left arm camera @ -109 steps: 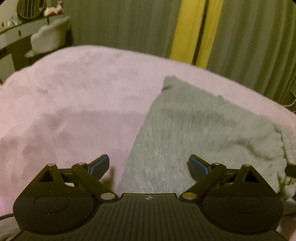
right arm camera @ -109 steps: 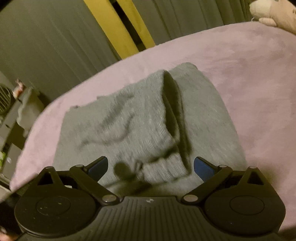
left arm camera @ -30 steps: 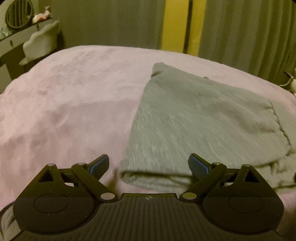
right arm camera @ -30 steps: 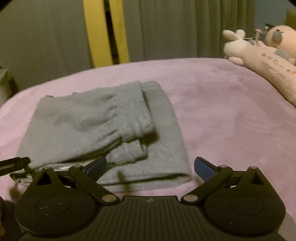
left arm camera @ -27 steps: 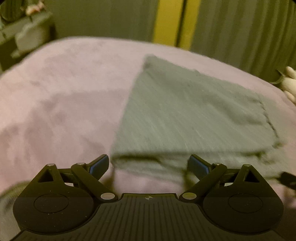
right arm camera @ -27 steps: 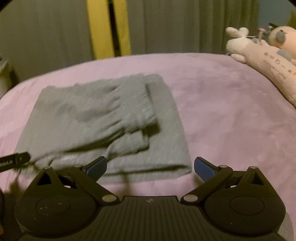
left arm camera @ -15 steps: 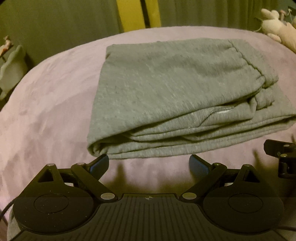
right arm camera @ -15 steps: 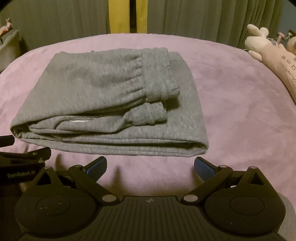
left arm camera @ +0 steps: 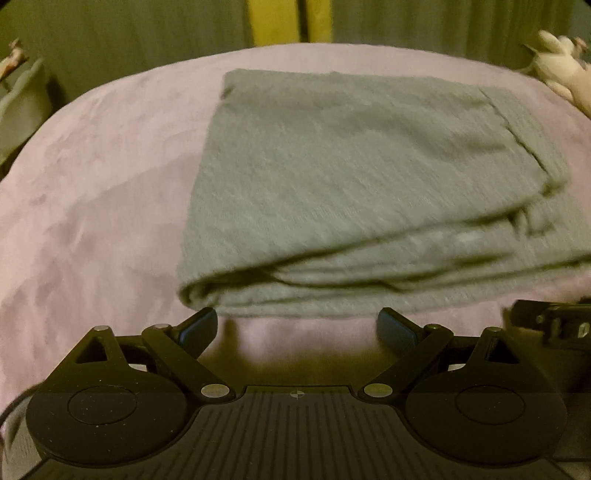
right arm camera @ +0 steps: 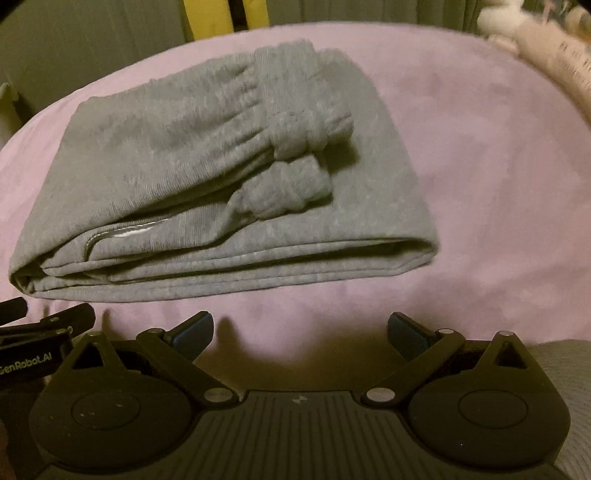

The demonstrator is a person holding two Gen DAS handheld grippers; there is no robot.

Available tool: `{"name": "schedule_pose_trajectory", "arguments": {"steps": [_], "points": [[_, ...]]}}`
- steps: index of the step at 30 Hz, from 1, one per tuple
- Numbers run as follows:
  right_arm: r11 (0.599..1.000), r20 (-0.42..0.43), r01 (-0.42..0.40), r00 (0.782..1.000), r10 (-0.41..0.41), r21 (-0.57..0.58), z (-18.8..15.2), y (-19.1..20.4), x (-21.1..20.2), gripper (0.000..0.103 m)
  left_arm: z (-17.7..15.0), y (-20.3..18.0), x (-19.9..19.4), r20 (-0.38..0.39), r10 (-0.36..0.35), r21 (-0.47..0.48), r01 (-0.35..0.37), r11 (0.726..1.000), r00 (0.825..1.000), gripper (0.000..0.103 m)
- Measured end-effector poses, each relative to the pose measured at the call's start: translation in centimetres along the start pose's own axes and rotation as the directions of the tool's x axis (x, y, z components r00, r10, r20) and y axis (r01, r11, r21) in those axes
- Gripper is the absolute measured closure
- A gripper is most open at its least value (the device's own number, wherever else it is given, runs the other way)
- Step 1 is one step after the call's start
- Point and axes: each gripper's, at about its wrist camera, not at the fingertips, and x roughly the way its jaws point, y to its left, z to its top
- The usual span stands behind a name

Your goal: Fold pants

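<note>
The grey pants (left arm camera: 351, 177) lie folded into a compact stack on the pink blanket (left arm camera: 92, 192). In the right wrist view the pants (right arm camera: 207, 173) show their ribbed cuffs (right arm camera: 291, 147) on top and layered edges facing me. My left gripper (left arm camera: 297, 326) is open and empty, just in front of the stack's near left corner. My right gripper (right arm camera: 301, 328) is open and empty, a little back from the stack's near edge. Each gripper shows at the edge of the other's view: the right one (left arm camera: 550, 325) and the left one (right arm camera: 33, 332).
Plush toys lie at the far right of the bed (left arm camera: 561, 70) (right arm camera: 546, 40). Green curtains with a yellow strip (left arm camera: 280, 22) hang behind the bed. Furniture stands at the far left (left arm camera: 18, 99). A grey fabric patch (right arm camera: 569, 398) sits at the lower right.
Both grippers have let go and drawn back from the pants toward the near edge of the bed. The folded stack now lies at rest, and both views have shifted slightly.
</note>
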Motion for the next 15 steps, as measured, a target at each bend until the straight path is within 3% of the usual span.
{"name": "schedule_pose_trajectory", "arguments": {"steps": [2,3,5,8,10,15], "points": [[0.996,0.015,-0.025,1.000,0.024,0.091,0.9,-1.4,0.4,0.002,0.6,1.5,0.5,-0.036,0.000,-0.073,-0.002,0.997,0.999,0.006],[0.988,0.018,-0.059,0.998,0.058,0.145,1.4,-2.3,0.4,0.002,0.6,2.5,0.2,-0.028,-0.036,-0.118,0.033,0.992,0.999,0.006],[0.967,0.048,-0.130,0.991,0.123,0.218,2.4,-4.2,-0.1,0.002,0.7,4.6,-0.8,0.034,-0.118,-0.201,0.123,0.972,0.992,0.006],[0.948,0.095,-0.215,0.976,0.197,0.235,4.4,-6.3,-1.0,0.002,2.0,7.4,-0.9,0.103,-0.117,-0.284,0.142,0.948,0.988,0.006],[0.934,0.067,-0.273,0.962,0.264,0.230,6.4,-7.4,-0.6,0.002,3.4,9.0,0.2,0.096,-0.130,-0.310,0.154,0.938,0.987,0.006],[0.885,-0.015,-0.412,0.905,0.425,0.218,9.6,-9.4,0.9,0.002,6.7,11.5,4.1,0.086,-0.261,-0.271,0.274,0.923,0.962,0.006]]}}
